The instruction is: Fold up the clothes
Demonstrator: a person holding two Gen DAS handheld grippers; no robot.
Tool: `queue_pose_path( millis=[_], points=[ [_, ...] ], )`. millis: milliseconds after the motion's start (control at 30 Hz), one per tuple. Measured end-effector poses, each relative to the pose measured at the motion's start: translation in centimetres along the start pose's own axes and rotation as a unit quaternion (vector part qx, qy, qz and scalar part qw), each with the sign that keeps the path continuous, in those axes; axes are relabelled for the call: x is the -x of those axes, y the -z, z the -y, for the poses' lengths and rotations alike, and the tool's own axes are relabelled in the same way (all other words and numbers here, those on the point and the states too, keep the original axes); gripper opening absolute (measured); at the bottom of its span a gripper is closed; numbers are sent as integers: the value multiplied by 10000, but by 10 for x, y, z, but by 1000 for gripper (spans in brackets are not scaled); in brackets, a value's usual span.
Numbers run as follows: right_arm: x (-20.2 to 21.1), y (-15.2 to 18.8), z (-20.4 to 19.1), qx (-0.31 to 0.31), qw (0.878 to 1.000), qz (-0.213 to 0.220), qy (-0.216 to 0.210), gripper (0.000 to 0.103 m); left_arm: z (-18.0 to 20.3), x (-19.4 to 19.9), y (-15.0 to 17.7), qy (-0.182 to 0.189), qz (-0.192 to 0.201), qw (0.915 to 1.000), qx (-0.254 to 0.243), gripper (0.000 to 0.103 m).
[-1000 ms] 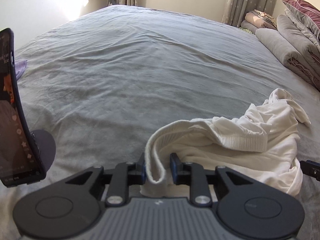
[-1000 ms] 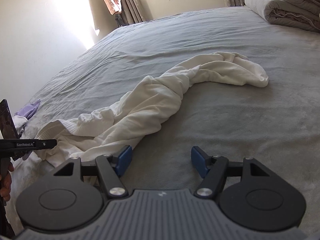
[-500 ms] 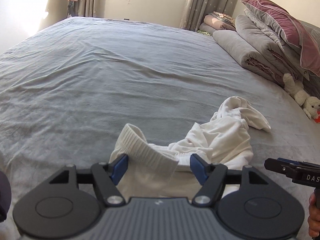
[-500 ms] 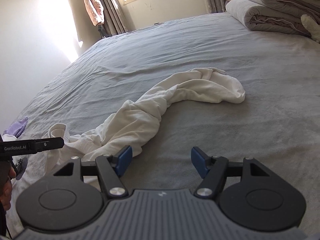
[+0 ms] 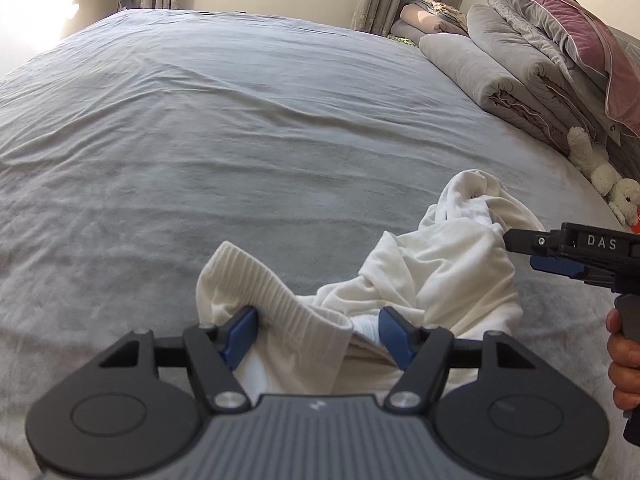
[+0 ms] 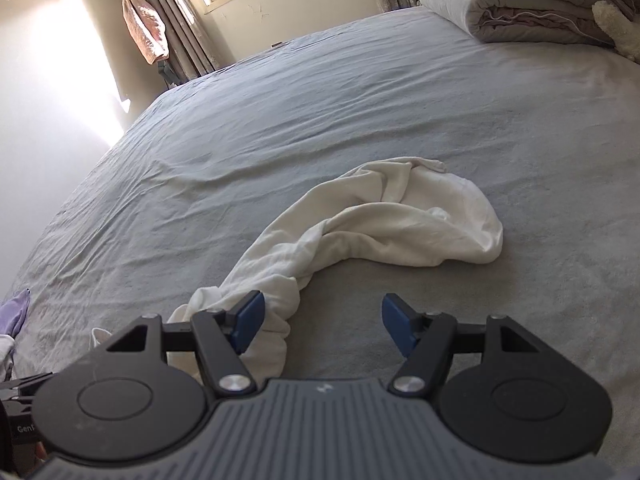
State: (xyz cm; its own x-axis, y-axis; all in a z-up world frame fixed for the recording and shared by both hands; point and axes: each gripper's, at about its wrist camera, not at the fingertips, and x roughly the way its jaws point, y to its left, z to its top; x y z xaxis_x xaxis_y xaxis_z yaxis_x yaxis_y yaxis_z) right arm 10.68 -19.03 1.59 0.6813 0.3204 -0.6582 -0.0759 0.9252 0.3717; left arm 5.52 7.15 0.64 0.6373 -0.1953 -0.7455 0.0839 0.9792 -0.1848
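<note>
On my left wrist view, the left gripper (image 5: 318, 330) sits low over the grey bed (image 5: 240, 128), its jaws spread partway after closing in a little just now. The ribbed hem of the white garment (image 5: 432, 268) lies between the blue pads (image 5: 240, 334); the left pad touches the fabric, but I see a gap at the right pad, so nothing is pinched. The rest of the garment trails rightward in a crumpled heap. The right gripper (image 5: 560, 250) comes in from the right edge just beside that heap, with a hand (image 5: 624, 360) on its handle. Folded quilts (image 5: 500, 76) and a plush toy (image 5: 604, 176) line the far right.

On my right wrist view, the right gripper (image 6: 322, 322) stands spread wide. The twisted garment (image 6: 372, 224) runs from the left pad (image 6: 250, 320), which it brushes, away across the bed (image 6: 360, 100); the right pad is over bare sheet. It grips nothing.
</note>
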Motion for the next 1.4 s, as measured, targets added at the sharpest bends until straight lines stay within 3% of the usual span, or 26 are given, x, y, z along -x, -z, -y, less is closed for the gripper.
queue_pose_path(
  millis=[33, 167, 200, 233, 300, 400, 700, 900, 1200, 1400],
  points=[
    [-4, 0, -3, -42, 10000, -24, -59, 69, 0, 0, 0, -33, -6, 10000, -16, 51],
    [-18, 1, -14, -231, 9994, -82, -242, 66, -5, 3, -1, -44, -22, 10000, 43, 34],
    [-21, 1, -16, -248, 9992, -108, -286, 56, -6, 4, -2, -42, -6, 10000, 81, 29],
    [-23, 1, -18, -249, 9990, -154, -346, 38, -8, 5, -2, -40, 13, 9999, 121, 26],
    [-20, 2, -21, -188, 9989, -176, -386, 19, -11, 7, -4, -40, 89, 9996, 257, 22],
    [-3, 3, -24, 15, 9996, 22, -270, 15, -16, 13, -6, -77, 241, 9987, 438, 18],
    [73, 7, 1, 260, 9961, 798, 263, 11, -25, 36, -12, -76, 779, 9932, 857, 17],
    [108, 9, 9, 344, 9925, 1088, 437, 10, -26, 50, -14, -94, 1167, 9875, 1056, 17],
    [89, -17, -32, 867, 9842, 1451, 524, 10, -36, 59, -15, -438, 1682, 9760, 1313, 17],
    [57, -34, -66, 1222, 9785, 1593, 478, 10, -49, 57, -17, -763, 1733, 9708, 1475, 17]
  ],
)
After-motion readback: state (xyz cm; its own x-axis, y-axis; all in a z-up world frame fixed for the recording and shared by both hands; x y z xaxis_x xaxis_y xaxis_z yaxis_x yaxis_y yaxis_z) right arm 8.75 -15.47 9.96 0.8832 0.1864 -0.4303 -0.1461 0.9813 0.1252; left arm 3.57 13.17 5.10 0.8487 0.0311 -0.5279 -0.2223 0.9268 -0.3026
